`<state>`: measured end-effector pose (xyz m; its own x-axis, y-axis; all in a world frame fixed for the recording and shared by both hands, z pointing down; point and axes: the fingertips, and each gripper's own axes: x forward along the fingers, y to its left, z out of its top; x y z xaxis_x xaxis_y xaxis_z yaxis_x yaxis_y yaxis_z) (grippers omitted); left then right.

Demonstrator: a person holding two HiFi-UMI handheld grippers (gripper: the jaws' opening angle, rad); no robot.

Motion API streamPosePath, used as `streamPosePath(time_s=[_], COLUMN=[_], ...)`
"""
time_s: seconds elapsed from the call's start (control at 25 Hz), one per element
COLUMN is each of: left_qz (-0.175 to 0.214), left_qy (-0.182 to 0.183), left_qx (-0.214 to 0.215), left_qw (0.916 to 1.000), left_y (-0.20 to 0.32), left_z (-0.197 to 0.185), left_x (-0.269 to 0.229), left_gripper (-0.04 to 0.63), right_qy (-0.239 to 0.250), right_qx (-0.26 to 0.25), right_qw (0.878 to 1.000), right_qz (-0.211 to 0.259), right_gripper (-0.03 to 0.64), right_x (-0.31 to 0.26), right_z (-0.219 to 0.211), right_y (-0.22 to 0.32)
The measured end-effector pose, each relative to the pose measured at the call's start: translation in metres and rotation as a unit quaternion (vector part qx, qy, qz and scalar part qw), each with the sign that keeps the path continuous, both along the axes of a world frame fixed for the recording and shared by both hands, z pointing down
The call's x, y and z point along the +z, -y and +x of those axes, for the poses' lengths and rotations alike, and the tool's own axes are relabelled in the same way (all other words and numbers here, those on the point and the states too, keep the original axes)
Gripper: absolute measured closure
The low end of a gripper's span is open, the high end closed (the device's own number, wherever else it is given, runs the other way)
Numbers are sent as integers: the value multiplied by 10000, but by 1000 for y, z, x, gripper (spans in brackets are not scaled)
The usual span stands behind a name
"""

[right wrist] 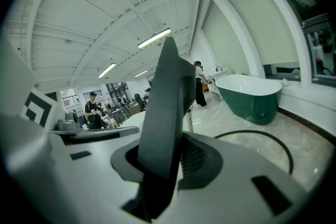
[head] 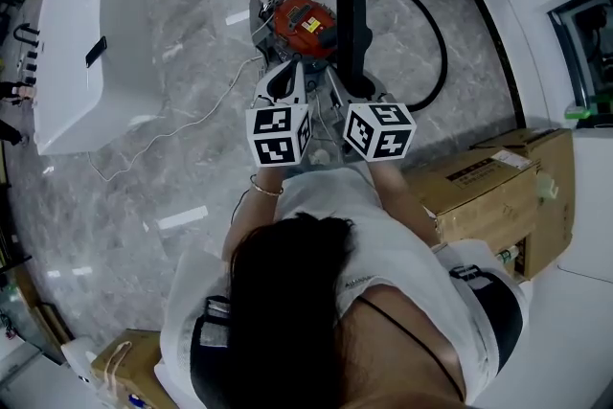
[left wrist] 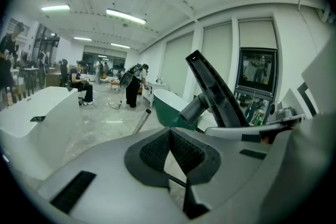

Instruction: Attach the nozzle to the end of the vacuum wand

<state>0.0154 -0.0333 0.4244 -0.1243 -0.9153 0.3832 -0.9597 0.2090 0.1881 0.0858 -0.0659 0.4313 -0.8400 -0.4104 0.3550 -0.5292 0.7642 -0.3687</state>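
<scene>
Right gripper (right wrist: 176, 159) is clamped partway closed on the dark nozzle (right wrist: 167, 107), just right of the left gripper (left wrist: 170, 155), which is fully closed and empty. The wand (left wrist: 142, 121) sits farther off with nothing holding it, so pushing the nozzle on could shove it away or twist the nozzle in the pads.

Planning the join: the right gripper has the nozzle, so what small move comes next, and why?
Probably swing the right gripper so the grey collar of the nozzle lines up with the end of the metal tube, likely the wand. The collar faces that tube but stands apart from it, and the left gripper is shut, not on the tube.
</scene>
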Motion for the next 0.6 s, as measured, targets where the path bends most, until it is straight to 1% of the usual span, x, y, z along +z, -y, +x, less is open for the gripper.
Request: streamPosePath(time_s=[0.2,0.44,0.6], left_qz=[-67,-123,-151], left_qy=[45,15,86], left_qx=[-47,-33,-19], left_qw=[10000,9999,9998], left_y=[4,14,22], left_z=[-9,-20,-29], left_x=[3,7,10], left_gripper=[592,592,592], right_qy=[-43,-72,-96], right_qx=[-5,-40,-54], right_qw=[10000,10000,9999], right_qz=[-8,15,36], right_gripper=[503,503,503], right_x=[2,5,7], right_z=[-4,-14,-23], right_y=[5,14,22])
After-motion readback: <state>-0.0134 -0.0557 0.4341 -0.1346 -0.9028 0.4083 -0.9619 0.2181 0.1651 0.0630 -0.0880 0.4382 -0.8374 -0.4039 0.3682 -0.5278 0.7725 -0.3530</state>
